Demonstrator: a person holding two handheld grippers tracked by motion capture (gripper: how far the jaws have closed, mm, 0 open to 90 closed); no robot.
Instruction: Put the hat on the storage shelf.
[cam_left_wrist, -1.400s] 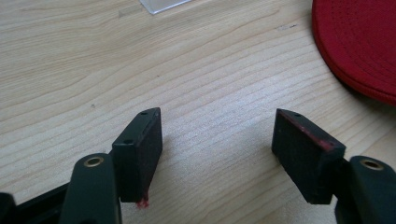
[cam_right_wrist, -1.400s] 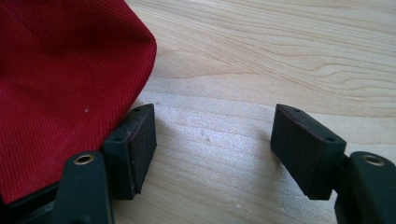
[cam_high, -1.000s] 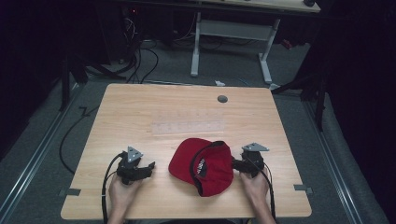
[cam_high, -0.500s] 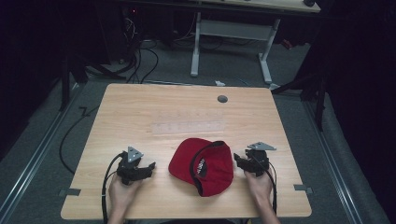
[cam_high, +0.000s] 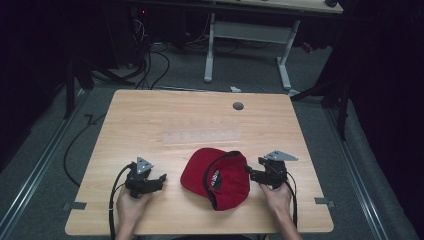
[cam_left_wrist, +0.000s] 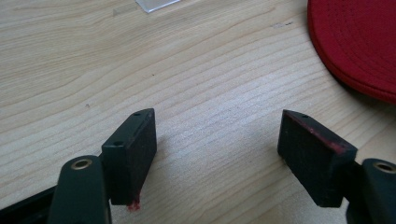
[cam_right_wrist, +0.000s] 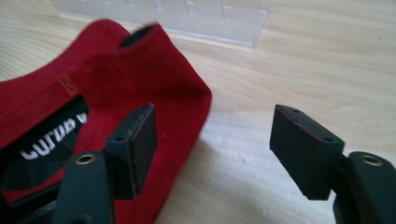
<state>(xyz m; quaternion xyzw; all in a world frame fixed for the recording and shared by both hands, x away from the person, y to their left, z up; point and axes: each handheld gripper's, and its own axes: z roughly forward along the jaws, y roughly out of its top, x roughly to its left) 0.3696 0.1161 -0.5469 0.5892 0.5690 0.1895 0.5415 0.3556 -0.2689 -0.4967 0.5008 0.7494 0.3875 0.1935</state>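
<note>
A red cap (cam_high: 217, 175) lies near the front edge of the wooden table (cam_high: 150, 115), its black lining with white lettering facing up. My right gripper (cam_high: 251, 172) sits at the cap's right edge, a little above the table. In the right gripper view its jaws (cam_right_wrist: 212, 112) have just been opening and stand wide; the cap's edge (cam_right_wrist: 140, 79) reaches partly between them, and no pad presses it. My left gripper (cam_high: 159, 179) rests left of the cap. It is open (cam_left_wrist: 217, 116) over bare wood, with the cap's brim (cam_left_wrist: 359, 42) off to its right.
A clear plastic strip (cam_high: 202, 136) lies flat on the table beyond the cap. A round grey grommet (cam_high: 238, 106) sits near the far edge. Cables trail from both grippers over the front edge. A white-legged desk (cam_high: 250, 35) stands behind the table.
My right gripper has lifted slightly and eased a little to the right at the cap's edge. The left gripper and the cap have stayed where they were.
</note>
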